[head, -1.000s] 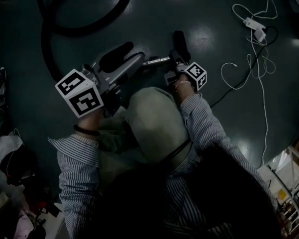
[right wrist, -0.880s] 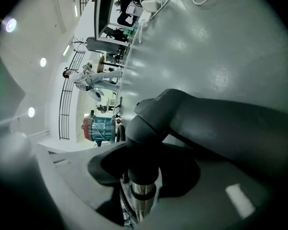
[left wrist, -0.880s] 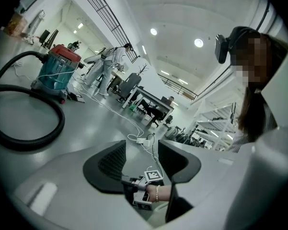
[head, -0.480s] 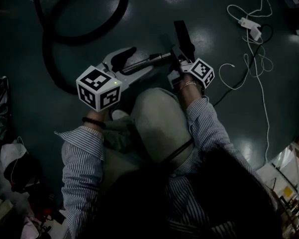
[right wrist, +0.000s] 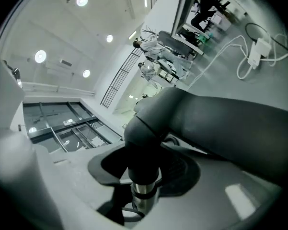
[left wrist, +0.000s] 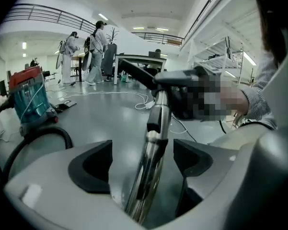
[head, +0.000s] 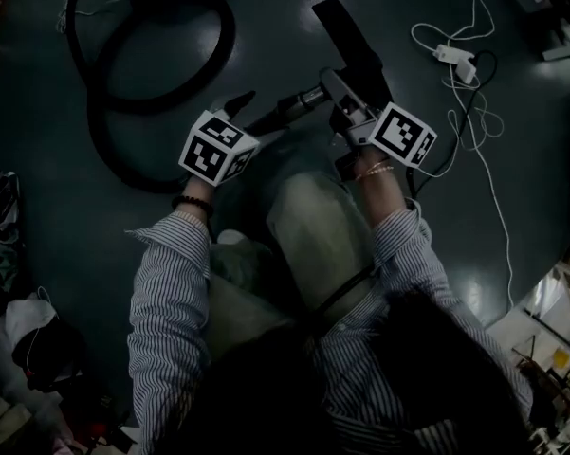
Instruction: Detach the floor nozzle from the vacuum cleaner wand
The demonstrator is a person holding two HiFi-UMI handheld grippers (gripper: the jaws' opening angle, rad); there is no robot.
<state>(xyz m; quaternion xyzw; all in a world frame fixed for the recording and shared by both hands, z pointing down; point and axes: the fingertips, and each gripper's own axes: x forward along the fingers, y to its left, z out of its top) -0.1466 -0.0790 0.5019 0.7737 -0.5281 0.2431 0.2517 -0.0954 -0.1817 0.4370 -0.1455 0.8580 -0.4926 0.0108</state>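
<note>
Both grippers sit higher in the head view than a second ago: the left gripper (head: 249, 114) has slid from the middle left towards the centre, and the right gripper (head: 347, 104) has climbed towards the upper centre, bringing the nozzle end with it. In the left gripper view the left gripper (left wrist: 146, 162) has its jaws spread wide, having just been opening, and the chrome vacuum wand (left wrist: 153, 143) runs between the pads without touching either. In the right gripper view the right gripper (right wrist: 144, 169) has its jaws closed in and clamped on the dark neck of the floor nozzle (right wrist: 220, 123), just above the chrome tube end. That floor nozzle (head: 351, 36) slants across the upper centre of the head view and looks still joined to the wand (head: 294, 107). A black hose (head: 229, 41) loops at the upper left, and a white power strip (head: 452, 55) with its cable lies at the upper right.
</note>
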